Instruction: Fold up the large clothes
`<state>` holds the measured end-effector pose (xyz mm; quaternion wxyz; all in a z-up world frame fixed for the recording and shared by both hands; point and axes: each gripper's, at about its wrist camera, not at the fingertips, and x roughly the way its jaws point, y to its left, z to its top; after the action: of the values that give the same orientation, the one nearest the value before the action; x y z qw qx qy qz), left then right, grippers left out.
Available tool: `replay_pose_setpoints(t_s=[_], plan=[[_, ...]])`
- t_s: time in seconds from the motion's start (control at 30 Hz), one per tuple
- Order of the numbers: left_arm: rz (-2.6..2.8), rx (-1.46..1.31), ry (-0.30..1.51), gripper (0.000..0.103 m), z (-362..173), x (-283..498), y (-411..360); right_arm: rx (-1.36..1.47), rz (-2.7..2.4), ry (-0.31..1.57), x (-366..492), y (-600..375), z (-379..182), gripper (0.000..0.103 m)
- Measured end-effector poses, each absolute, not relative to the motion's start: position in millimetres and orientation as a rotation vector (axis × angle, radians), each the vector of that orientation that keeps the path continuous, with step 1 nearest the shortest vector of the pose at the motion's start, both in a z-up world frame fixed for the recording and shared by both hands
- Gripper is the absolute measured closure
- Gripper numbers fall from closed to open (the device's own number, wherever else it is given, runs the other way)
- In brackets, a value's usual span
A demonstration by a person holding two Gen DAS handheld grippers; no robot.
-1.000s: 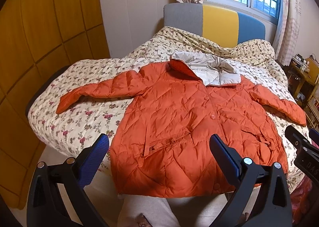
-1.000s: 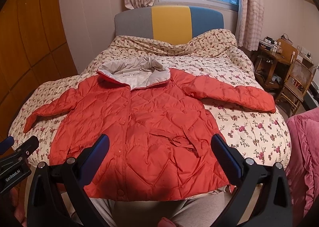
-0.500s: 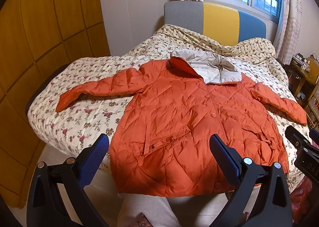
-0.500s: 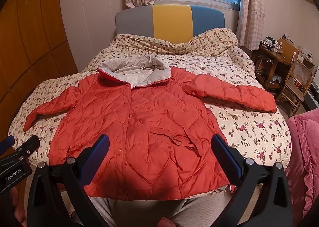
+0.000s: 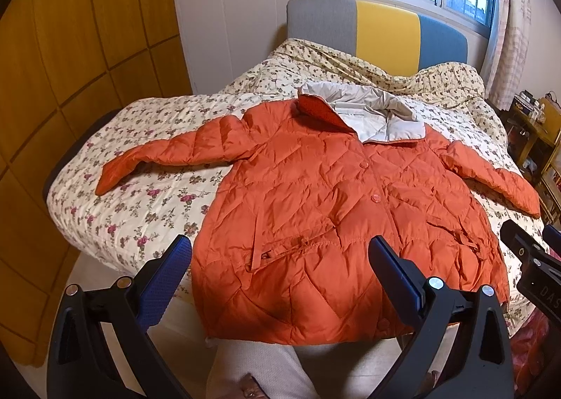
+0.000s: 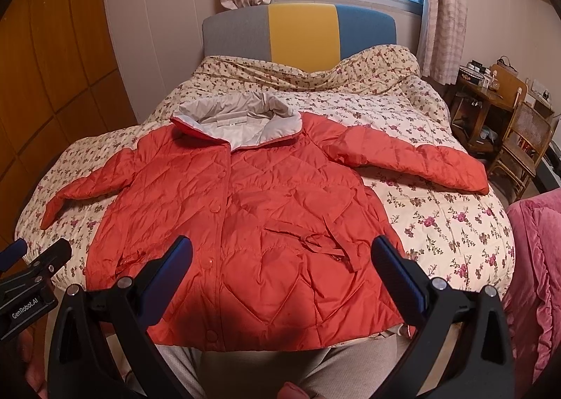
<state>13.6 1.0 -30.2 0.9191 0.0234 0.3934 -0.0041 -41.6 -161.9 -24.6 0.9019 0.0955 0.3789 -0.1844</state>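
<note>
Both pairs of jaws stand wide apart and hold nothing: the left gripper and right gripper hover level above the hem of the orange quilted jacket, which lies buttoned and face-up, sleeves spread, on the floral bedspread. Only the right wrist view shows a pink blanket and a wooden chair.
</note>
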Motion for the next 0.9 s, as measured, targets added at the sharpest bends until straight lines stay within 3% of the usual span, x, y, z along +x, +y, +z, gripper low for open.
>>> replay_pose_setpoints(t_s=[0.6,0.9], plan=[[-0.047,0.039,0.860,0.003,-57.7,47.2,10.6,0.224,-0.393,0.851,-0.6,-195.6,-68.3,0.002],[-0.106,-0.114,0.985,0.003,-109.2,108.7,28.4,0.208,-0.270,0.869,44.4,-221.2,-113.3,0.002]])
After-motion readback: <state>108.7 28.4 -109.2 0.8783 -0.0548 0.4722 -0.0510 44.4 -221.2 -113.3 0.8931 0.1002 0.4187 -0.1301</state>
